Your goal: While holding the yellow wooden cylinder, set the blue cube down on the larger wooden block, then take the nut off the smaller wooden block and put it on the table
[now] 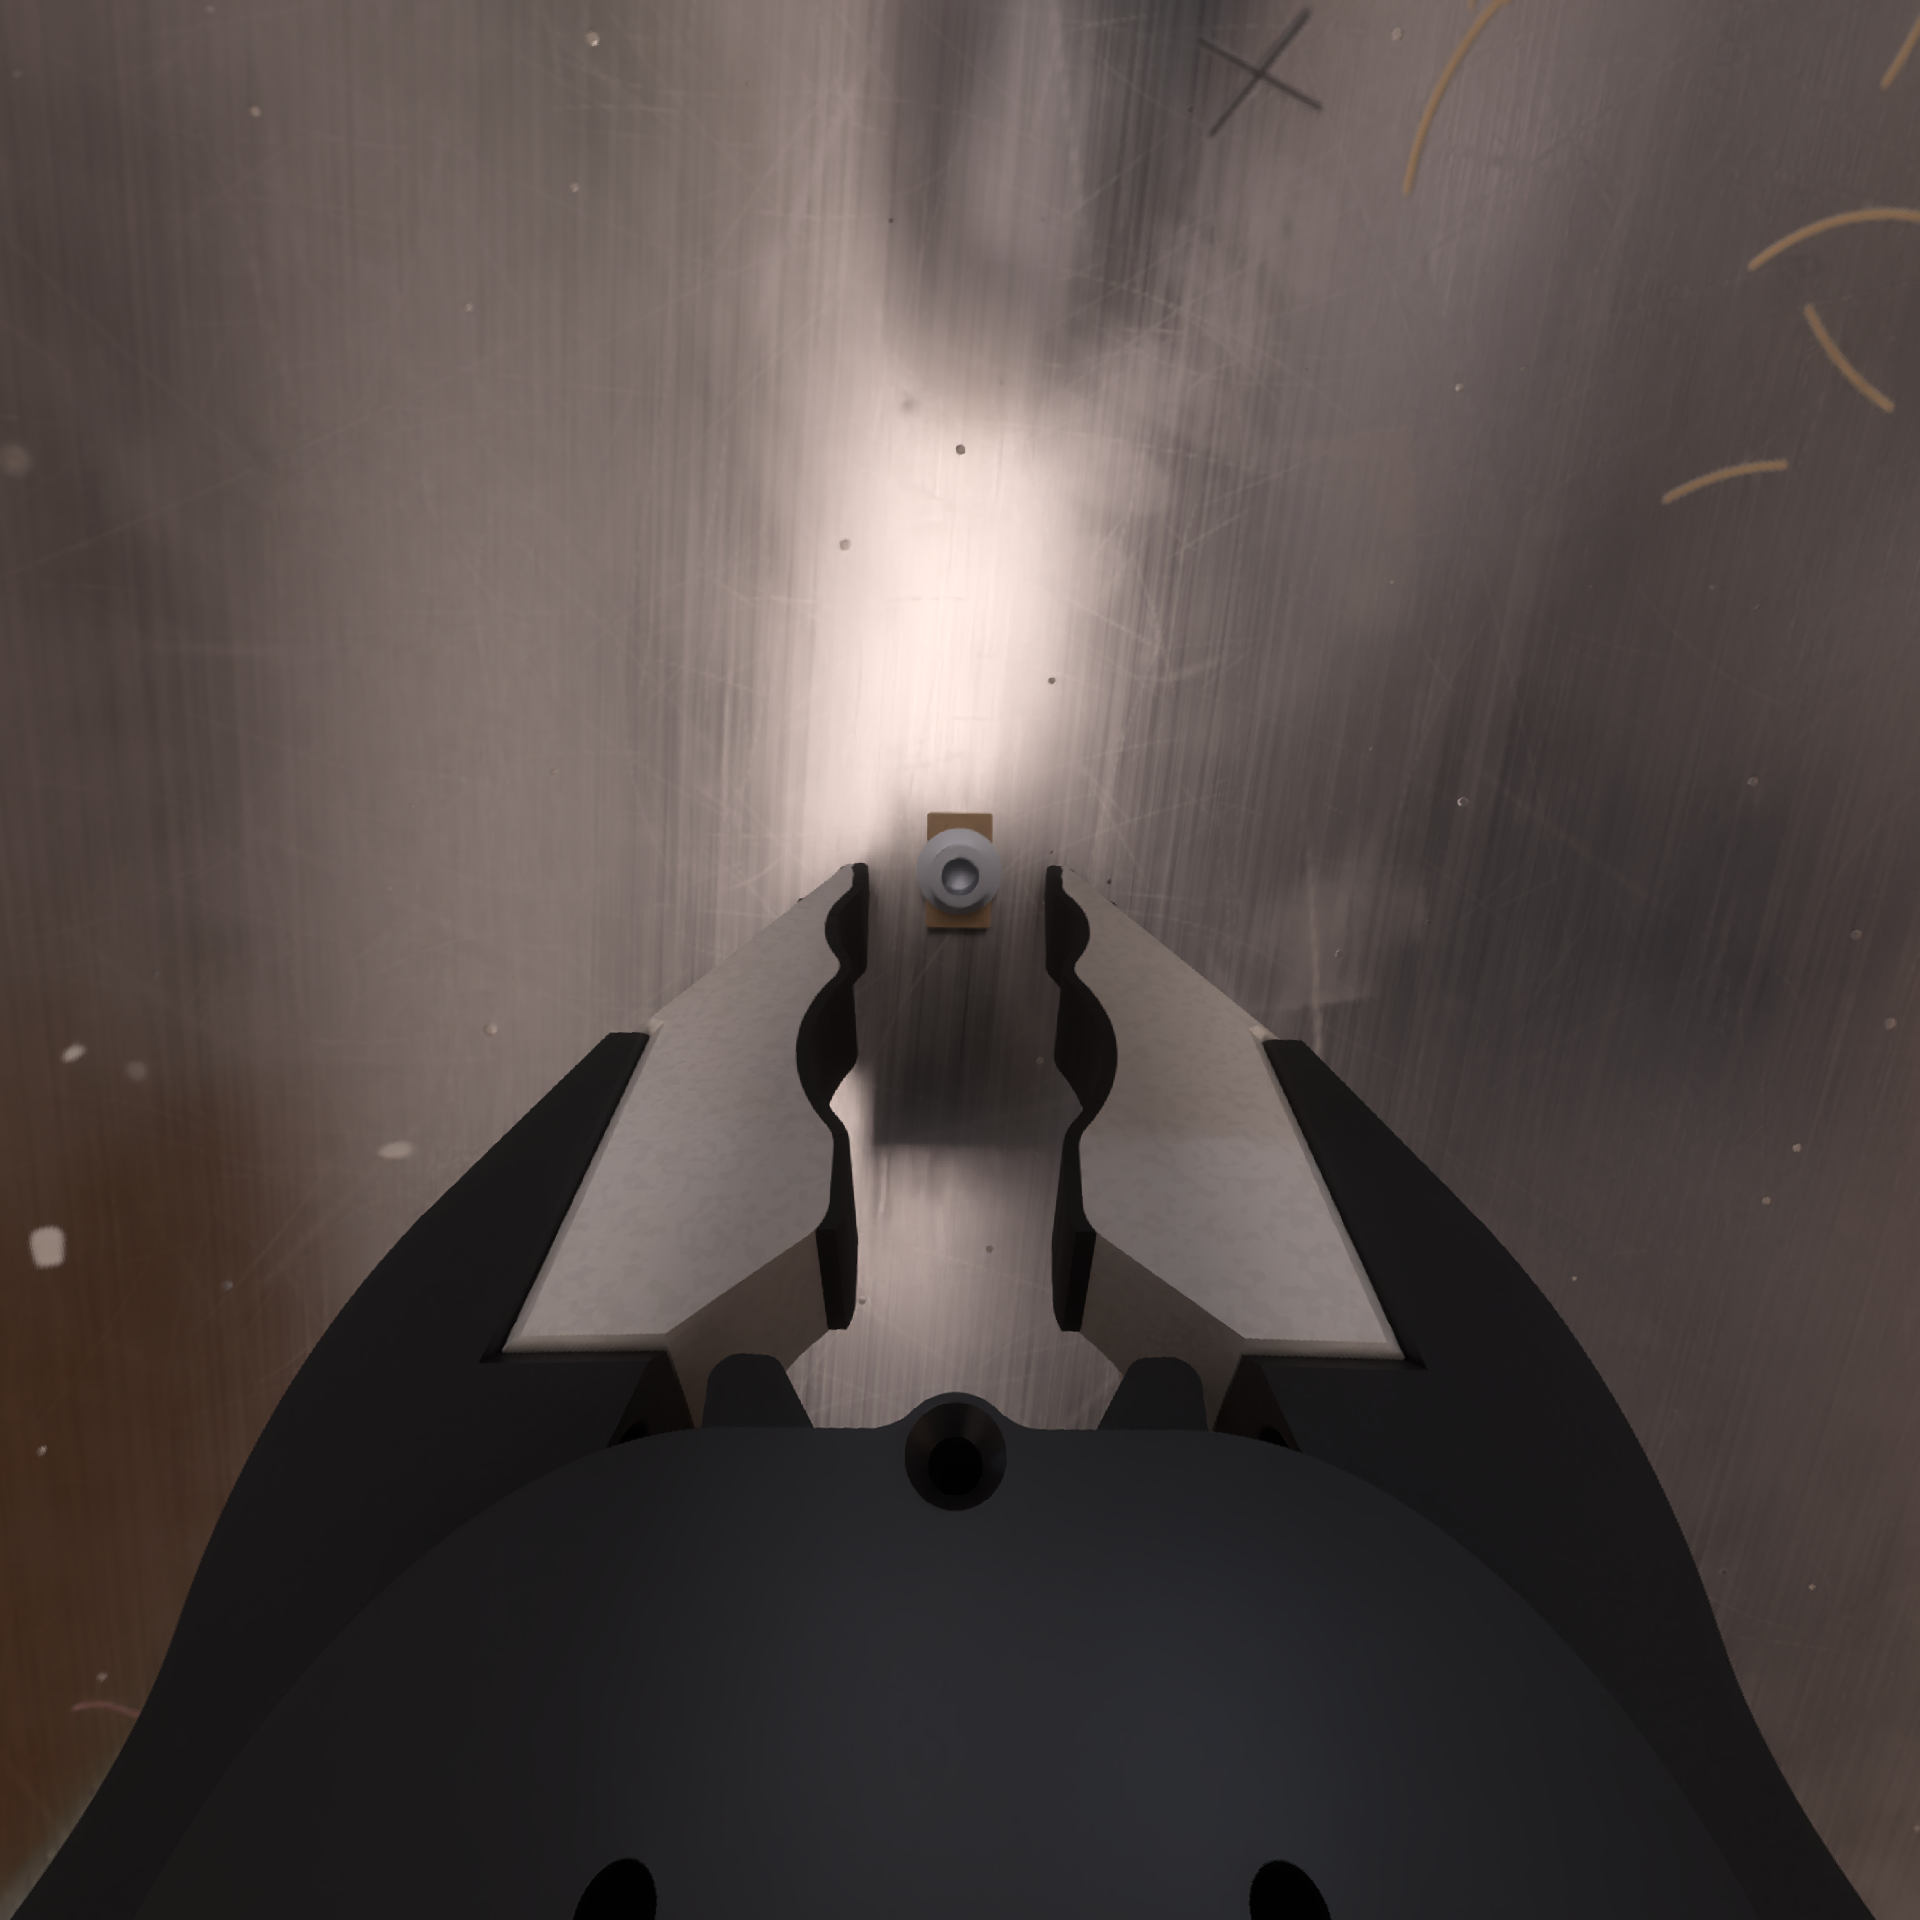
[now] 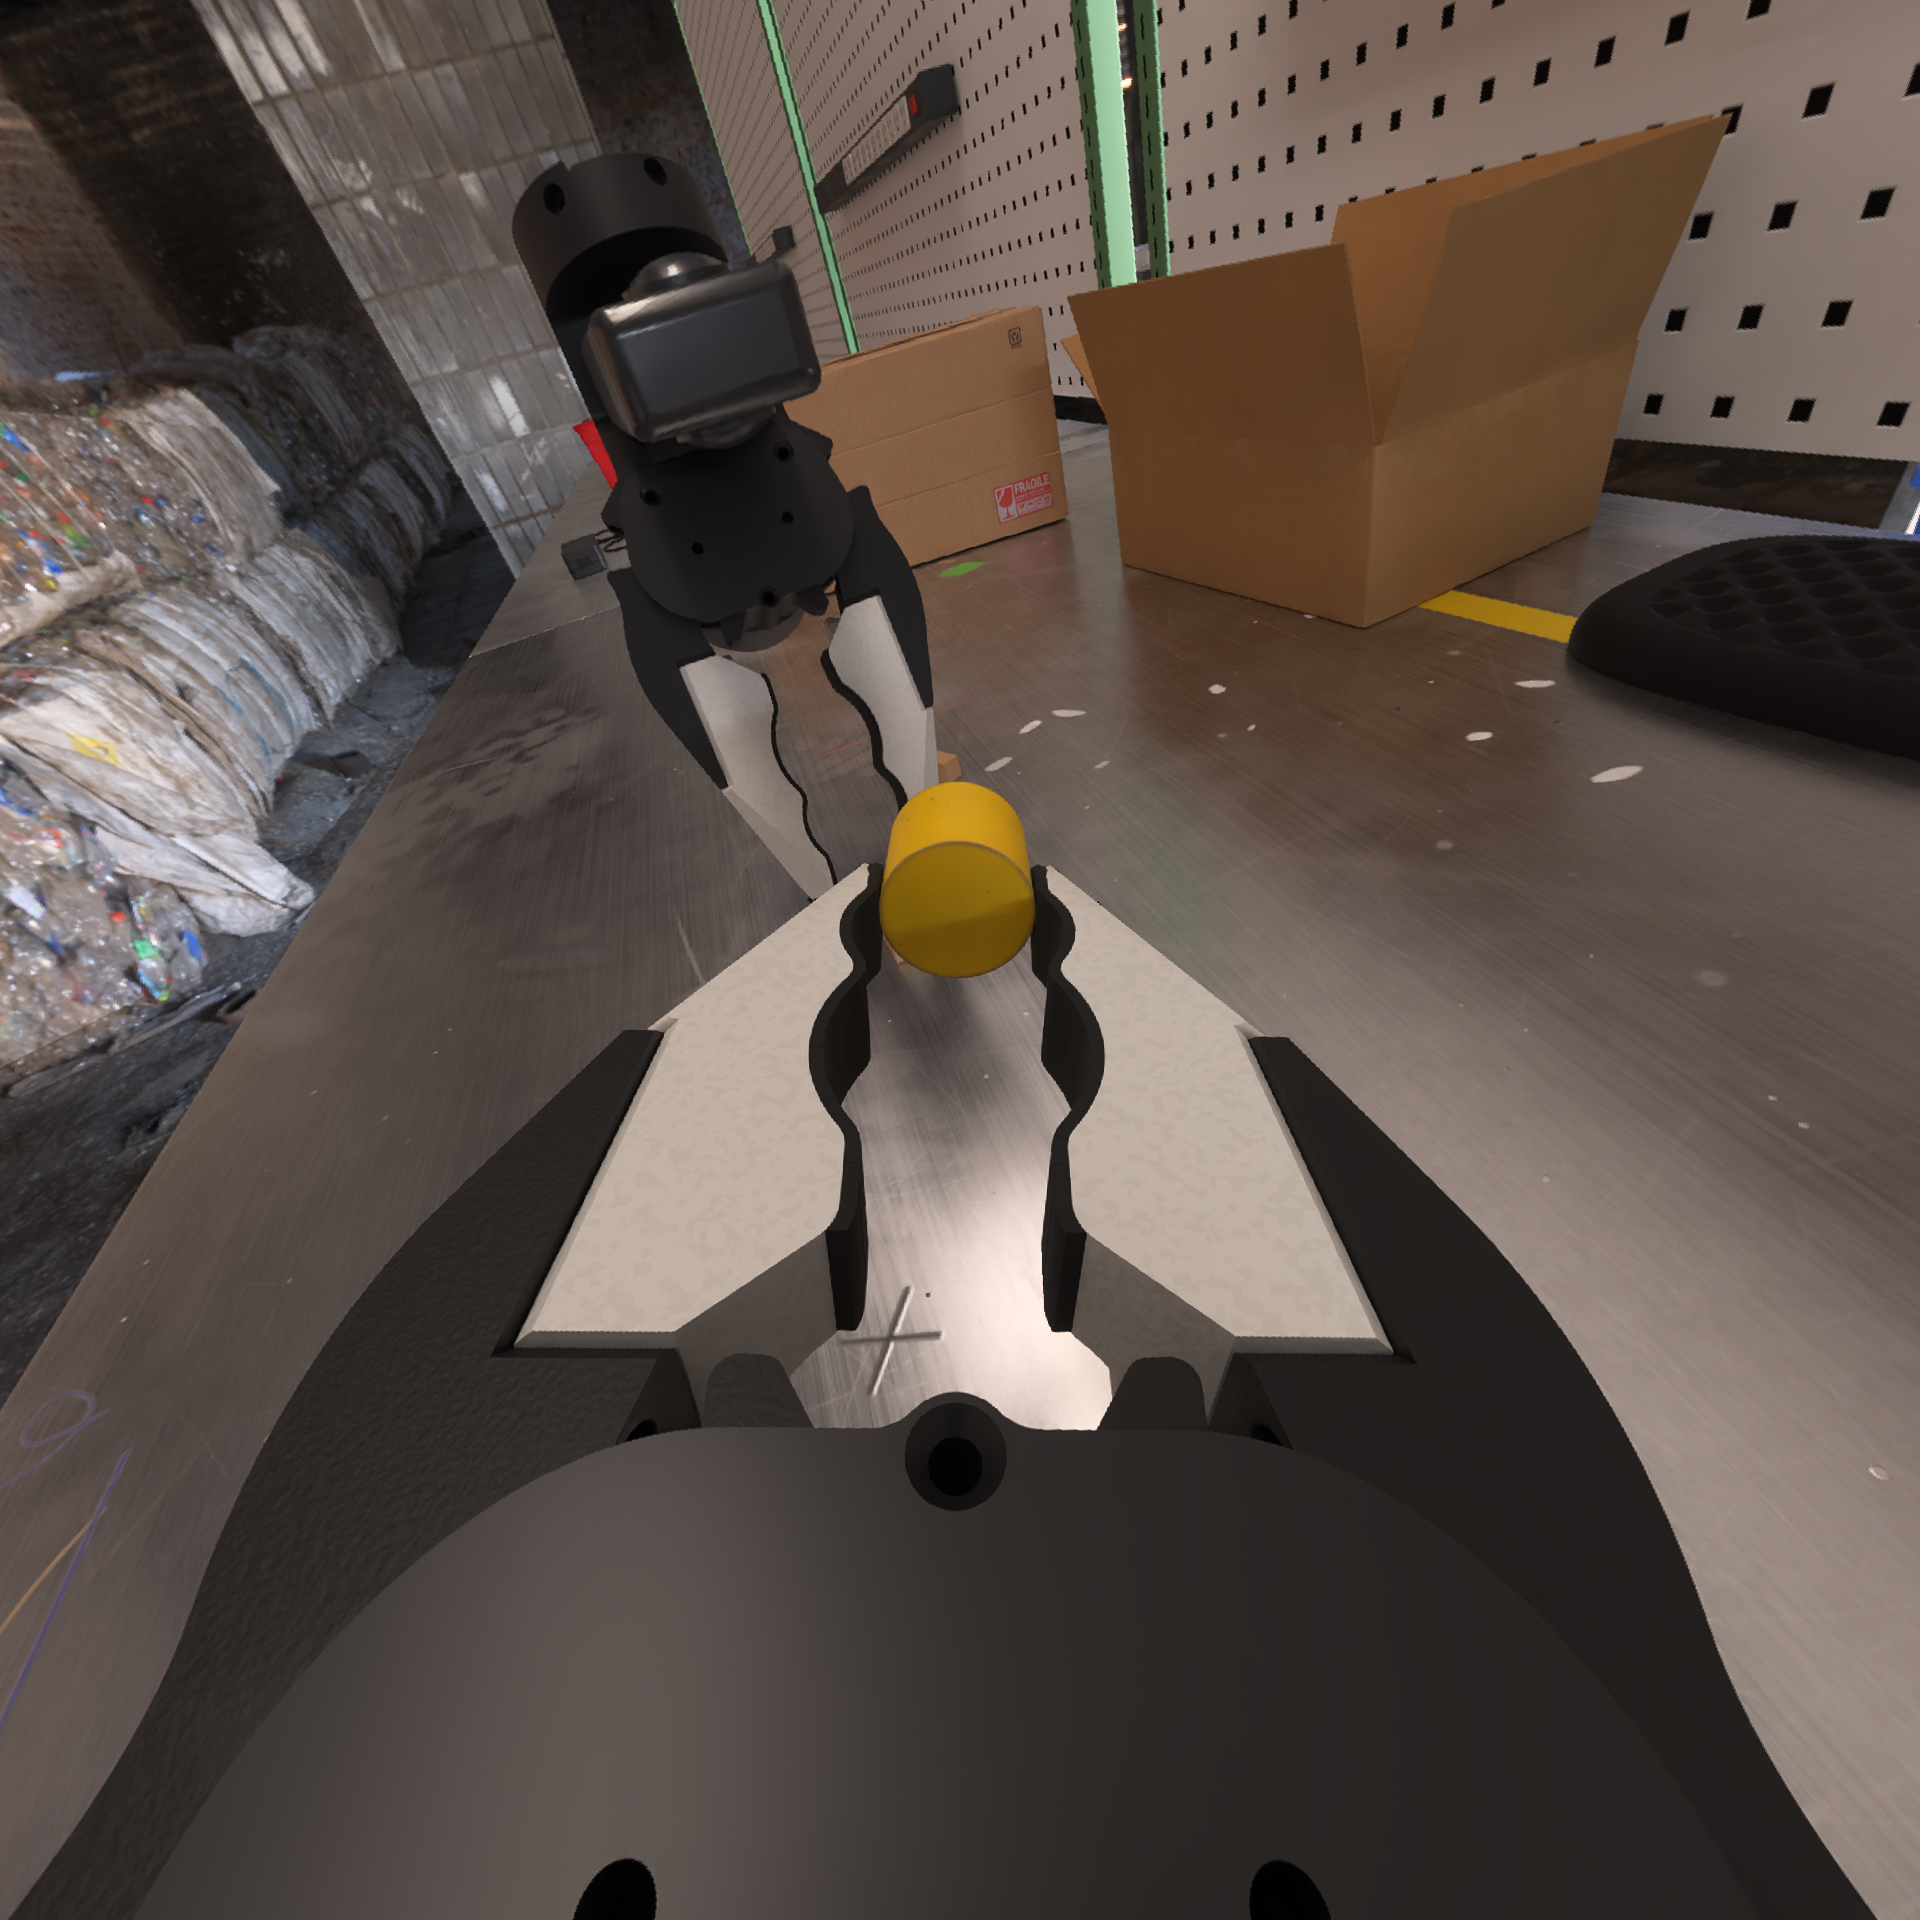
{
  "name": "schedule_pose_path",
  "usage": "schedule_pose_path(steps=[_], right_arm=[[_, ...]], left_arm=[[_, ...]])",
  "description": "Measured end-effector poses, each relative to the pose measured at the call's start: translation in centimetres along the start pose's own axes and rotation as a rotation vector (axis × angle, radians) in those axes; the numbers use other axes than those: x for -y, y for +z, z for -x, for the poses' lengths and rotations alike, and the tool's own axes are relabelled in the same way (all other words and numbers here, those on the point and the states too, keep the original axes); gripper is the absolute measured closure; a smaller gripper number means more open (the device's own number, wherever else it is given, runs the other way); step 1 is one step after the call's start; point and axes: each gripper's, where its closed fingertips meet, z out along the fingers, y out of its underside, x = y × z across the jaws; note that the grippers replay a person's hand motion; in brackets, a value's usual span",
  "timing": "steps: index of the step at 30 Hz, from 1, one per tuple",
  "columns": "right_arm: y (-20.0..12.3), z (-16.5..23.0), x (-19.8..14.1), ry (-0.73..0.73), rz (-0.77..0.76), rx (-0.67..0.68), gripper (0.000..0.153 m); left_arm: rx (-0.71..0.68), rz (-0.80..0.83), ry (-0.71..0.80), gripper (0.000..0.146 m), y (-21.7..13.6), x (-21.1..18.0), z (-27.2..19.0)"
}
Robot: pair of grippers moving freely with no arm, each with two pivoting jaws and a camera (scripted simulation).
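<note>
The nut [image 1: 959, 879] sits on the small wooden block [image 1: 960, 921], which rests on the metal table [image 1: 416, 623]. In the left wrist view the nut's hole faces the camera, so its axis stands upright and the left gripper [image 1: 952, 881] looks straight down on it from above. The nut lies between the two fingertips, roughly centred and a shade far of them, with a clear gap on either side; the jaws stand apart and hold nothing. The coming move, as I judge it, turns on this alignment: a straight descent would put a finger on each side of the nut.

The yellow cylinder [image 2: 956, 894] is clamped between the tips of the right gripper [image 2: 954, 904], lying with its long axis pointing near to far, one flat end facing the camera, above the table. The left gripper [image 2: 821, 821] shows just beyond it, fingers pointed down at the table. The right gripper is close by but occupied, so the nut falls to the left one.

The blue cube and larger block are not clearly in view; a wooden edge behind the cylinder may be a block.

Far right, an open cardboard box [image 2: 1382, 416] shows no visible contents; a closed box [image 2: 935, 436] stands left of it.
</note>
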Motion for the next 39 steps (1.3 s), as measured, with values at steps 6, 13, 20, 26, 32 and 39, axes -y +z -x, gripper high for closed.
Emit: schedule_pose_path(steps=[6, 13, 20, 26, 32, 39], right_arm=[[0.0, 0.1, 0.0, -0.002, 0.003, 0.003, 0.125], [0.1, 0.1, -0.1, 0.003, 0.006, 0.010, 0.125], [0.2, 0.1, -0.2, -0.001, 0.016, 0.011, 0.125], [0.2, 0.1, -0.2, 0.002, 0.014, 0.007, 0.125], [0.2, 0.0, -0.2, 0.002, 0.016, 0.006, 0.125], [0.2, 0.1, -0.2, 0.001, 0.016, 0.009, 0.125]], left_arm=[[0.085, -0.017, -0.032, 0.135, -0.9, -0.4, 0.4], [0.266, -0.050, -0.352, 0.135, -5.7, -8.0, 0.3], [0.314, -0.022, -0.444, 0.135, -4.8, -12.3, 1.4], [0.264, -0.014, -0.351, 0.135, -4.3, -12.6, 2.4], [0.343, -0.086, -0.307, 0.091, -5.6, -8.3, 2.2], [0.258, -0.174, -0.230, 0.085, 0.1, -1.9, -0.5]])
